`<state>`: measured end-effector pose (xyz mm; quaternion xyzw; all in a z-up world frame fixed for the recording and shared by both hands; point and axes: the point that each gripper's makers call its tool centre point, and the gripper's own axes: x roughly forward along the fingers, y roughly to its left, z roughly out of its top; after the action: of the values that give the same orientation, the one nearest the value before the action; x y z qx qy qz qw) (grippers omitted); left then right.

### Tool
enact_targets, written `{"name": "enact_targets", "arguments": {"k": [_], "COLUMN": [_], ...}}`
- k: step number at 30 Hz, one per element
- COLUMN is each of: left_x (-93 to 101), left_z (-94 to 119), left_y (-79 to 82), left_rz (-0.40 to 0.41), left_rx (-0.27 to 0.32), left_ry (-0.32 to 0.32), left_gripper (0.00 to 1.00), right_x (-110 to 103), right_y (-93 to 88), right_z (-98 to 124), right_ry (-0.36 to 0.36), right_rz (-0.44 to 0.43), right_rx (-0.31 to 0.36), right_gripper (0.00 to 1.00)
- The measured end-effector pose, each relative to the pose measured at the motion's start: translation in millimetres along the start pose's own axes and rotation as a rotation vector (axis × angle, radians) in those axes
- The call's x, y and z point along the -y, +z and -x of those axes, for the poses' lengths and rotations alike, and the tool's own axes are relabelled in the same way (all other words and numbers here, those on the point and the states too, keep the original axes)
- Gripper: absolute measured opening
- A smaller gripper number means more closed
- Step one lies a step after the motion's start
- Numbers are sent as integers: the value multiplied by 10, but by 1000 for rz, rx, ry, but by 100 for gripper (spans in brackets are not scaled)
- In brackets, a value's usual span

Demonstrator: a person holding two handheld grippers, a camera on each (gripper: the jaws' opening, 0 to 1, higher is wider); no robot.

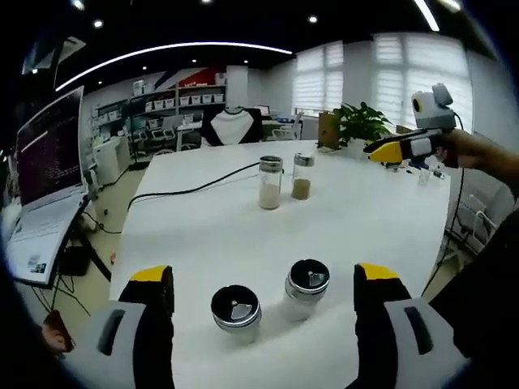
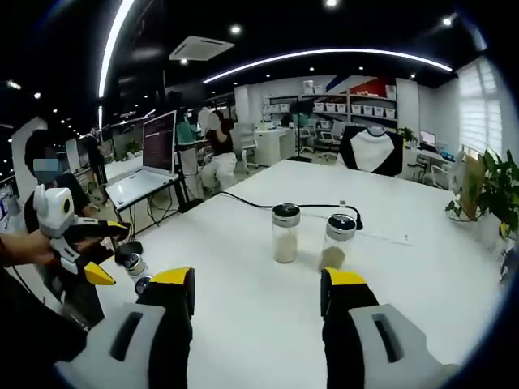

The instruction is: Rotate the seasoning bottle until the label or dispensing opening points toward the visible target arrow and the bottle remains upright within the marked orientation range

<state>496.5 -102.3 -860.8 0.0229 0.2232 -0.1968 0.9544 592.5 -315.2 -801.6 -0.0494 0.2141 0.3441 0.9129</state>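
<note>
My left gripper [image 1: 263, 292] hangs low over the near edge of the white desk [image 1: 365, 219] with its jaws spread wide and holding nothing. Two seasoning bottles sit just ahead between those jaws: one with a dark shaker lid [image 1: 236, 311] nearer the left jaw, and another [image 1: 306, 285] just beside it toward the right jaw. Both stand upright, lids facing me, so I judge the wide spread is there to straddle one and turn it. I cannot make out any target arrow on the desk.

My right gripper [image 2: 258, 288] faces the desk from another side, jaws likewise wide and empty. Ahead of them, well apart from the tips, stand a jar of pale powder [image 2: 285, 233] and a jar of brownish powder [image 2: 338, 241], close together, with a black cable [image 2: 251, 203] trailing behind. I judge the rotation not yet begun.
</note>
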Motion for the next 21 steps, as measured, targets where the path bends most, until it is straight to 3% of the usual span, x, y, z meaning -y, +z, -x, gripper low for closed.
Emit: {"name": "enact_targets", "arguments": {"k": [7, 16, 21], "left_x": [34, 113, 54], "left_z": [44, 85, 88], "left_y": [43, 79, 122], "left_rz": [12, 24, 36], "left_rx": [23, 16, 17], "left_ry": [17, 30, 67], "left_gripper": [96, 97, 96], "right_x": [113, 265, 309], "right_y": [237, 376, 499], "right_z": [-205, -594, -795], "right_ry": [6, 18, 41], "right_rz": [57, 85, 113], "right_rx": [13, -13, -31], "right_gripper": [58, 55, 50]}}
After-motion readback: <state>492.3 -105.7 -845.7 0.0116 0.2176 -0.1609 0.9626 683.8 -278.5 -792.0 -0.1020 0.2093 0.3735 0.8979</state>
